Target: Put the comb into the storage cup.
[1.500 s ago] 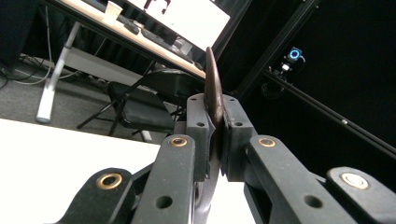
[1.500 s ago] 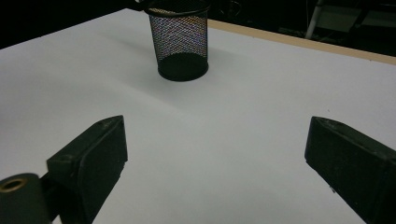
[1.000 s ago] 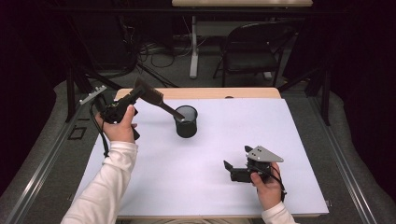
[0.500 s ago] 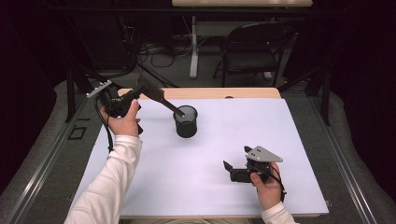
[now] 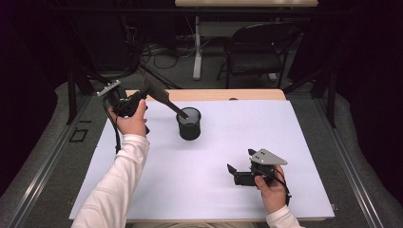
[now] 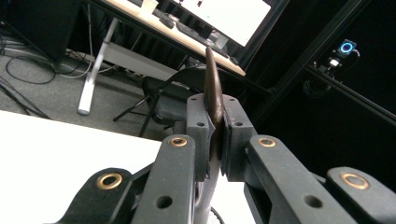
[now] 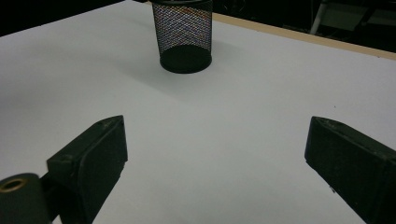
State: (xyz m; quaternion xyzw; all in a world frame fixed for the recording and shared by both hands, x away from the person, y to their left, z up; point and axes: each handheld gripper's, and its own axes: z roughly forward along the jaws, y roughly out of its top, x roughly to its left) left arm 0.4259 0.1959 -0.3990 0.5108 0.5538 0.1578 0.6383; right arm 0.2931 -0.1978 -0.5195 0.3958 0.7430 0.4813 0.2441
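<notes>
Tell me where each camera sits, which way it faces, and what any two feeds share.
High view: above the person's side, looking forward and down on the table; both forearms, left gripper and right gripper show.
Left gripper view: along its jaws, clamped on a dark spatula, toward a chair.
Right gripper view: low over the table, open jaws facing the mesh cup.
Shared: high and right gripper views both show the cup.

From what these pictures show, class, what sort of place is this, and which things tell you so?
Probably a lab or workshop set up for recording. A white-covered table stands among black frame posts, cables trail over the carpet, and a folding chair sits by another desk.
</notes>
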